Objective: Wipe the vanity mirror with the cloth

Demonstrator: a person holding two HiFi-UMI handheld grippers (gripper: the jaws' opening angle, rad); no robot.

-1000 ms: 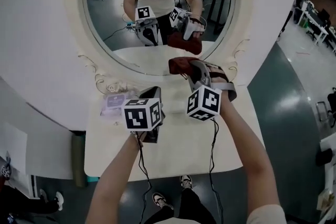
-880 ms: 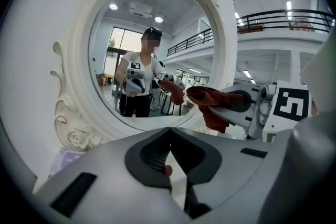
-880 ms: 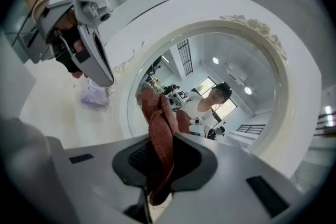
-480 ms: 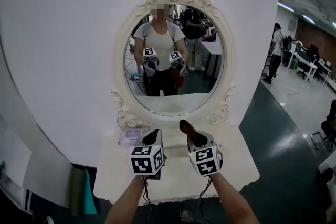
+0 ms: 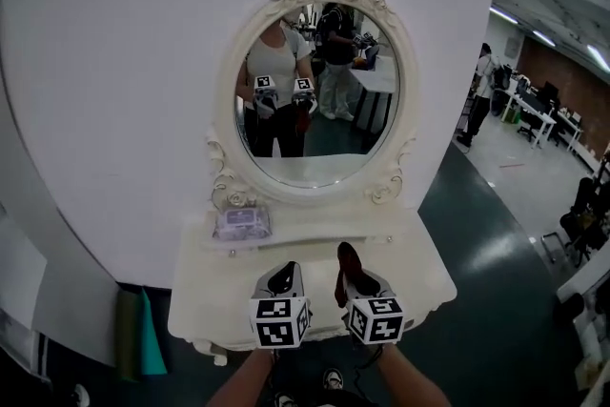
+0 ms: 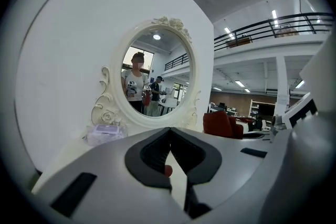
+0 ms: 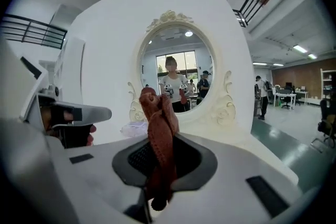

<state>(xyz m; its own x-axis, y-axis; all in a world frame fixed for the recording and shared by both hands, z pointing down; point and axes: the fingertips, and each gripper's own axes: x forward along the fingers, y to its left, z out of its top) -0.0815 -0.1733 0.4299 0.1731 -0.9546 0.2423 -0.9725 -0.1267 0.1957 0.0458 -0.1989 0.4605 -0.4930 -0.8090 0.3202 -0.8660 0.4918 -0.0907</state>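
Note:
The oval vanity mirror in its ornate white frame stands on a white vanity table against a white wall. My right gripper is shut on a dark red cloth that sticks up between its jaws, over the table's front part and well short of the glass. In the right gripper view the cloth rises before the mirror. My left gripper hangs beside it, shut and holding nothing. In the left gripper view the mirror is ahead and the cloth at right.
A clear plastic pack lies on the shelf under the mirror's lower left. A green item leans by the table's left side on the floor. People stand in the open hall at right. The mirror reflects a person holding both grippers.
The view has pulled far back from the mirror. Both grippers have moved away from the glass to the table's front part, the cloth still in the right one.

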